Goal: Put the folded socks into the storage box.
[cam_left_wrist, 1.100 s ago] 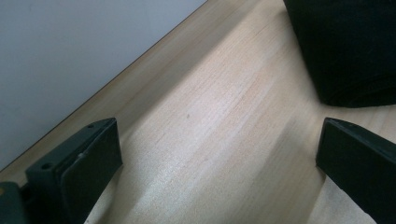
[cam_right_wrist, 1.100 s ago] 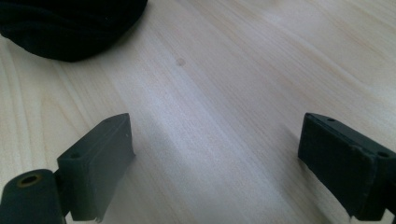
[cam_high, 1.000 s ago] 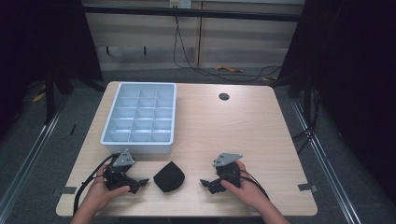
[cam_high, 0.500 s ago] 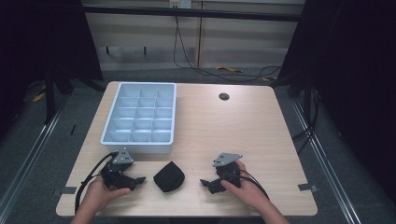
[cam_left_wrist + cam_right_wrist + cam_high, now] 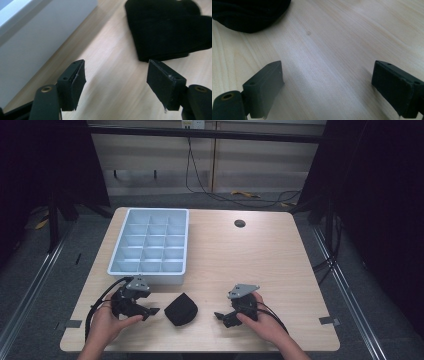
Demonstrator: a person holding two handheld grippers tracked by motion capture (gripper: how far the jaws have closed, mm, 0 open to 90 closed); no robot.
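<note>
A folded black cloth point(image 5: 181, 309) lies flat on the near part of the wooden table point(image 5: 260, 255), between the two hands and just near of the white compartment tray point(image 5: 150, 268). The left gripper point(image 5: 148, 311) sits low over the table at the cloth's left, its jaws spread wide and grasping nothing; in the left gripper view the cloth point(image 5: 167, 27) lies just beyond the jaw tips, close to one of them but apart from both, with the tray's side wall point(image 5: 37, 42) to the left. The right gripper point(image 5: 223, 316) rests on the cloth's right side, a little farther off, jaws likewise spread and empty; its own view looks along bare wood, with only an edge of the cloth point(image 5: 249, 12) in the far left corner.

Judging from this, the work on the cloth has barely begun: nothing is gripped, the cloth is untouched, and every tray compartment that can be seen looks empty. What appears left is nearly everything, starting with the left tool closing the small gap and pinching a cloth edge
</note>
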